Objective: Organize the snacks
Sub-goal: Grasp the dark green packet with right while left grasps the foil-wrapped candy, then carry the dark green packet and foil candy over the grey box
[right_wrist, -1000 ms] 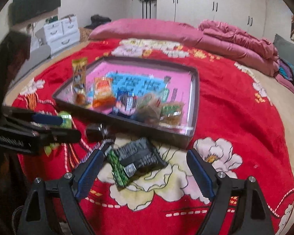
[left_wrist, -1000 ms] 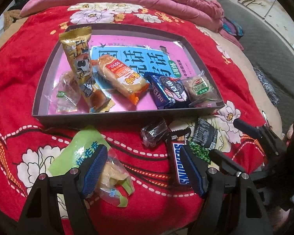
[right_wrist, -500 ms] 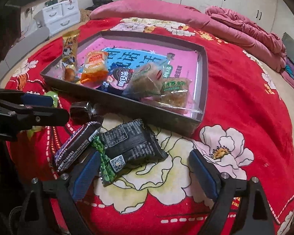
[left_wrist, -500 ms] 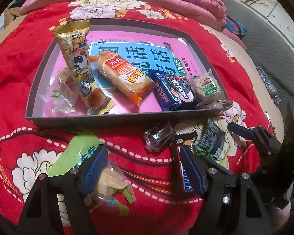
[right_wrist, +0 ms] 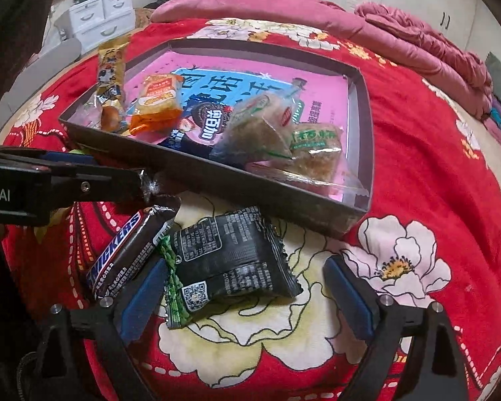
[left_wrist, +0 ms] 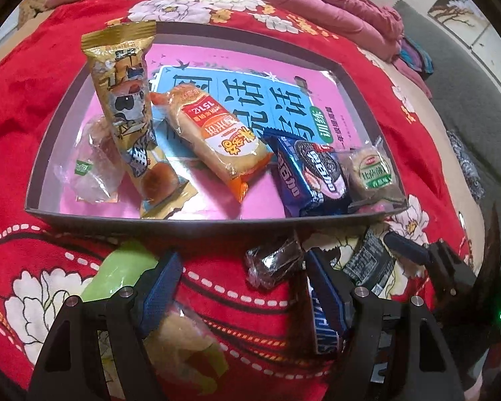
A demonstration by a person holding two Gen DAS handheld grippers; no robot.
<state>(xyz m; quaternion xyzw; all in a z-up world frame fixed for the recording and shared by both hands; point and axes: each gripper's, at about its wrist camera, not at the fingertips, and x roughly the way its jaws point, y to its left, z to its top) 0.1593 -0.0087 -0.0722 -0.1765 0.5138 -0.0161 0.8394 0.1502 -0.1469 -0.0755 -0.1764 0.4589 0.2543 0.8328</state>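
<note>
Counting six snacks (left_wrist: 213, 137) (four loose (right_wrist: 230, 257))

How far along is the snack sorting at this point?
Done: several snacks already lie in the tray. In hand: nothing; the right gripper is open around the black packet, and the left gripper is open too. Left on the blanket: the black packet, Snickers bar, foil candy and green packet.
</note>
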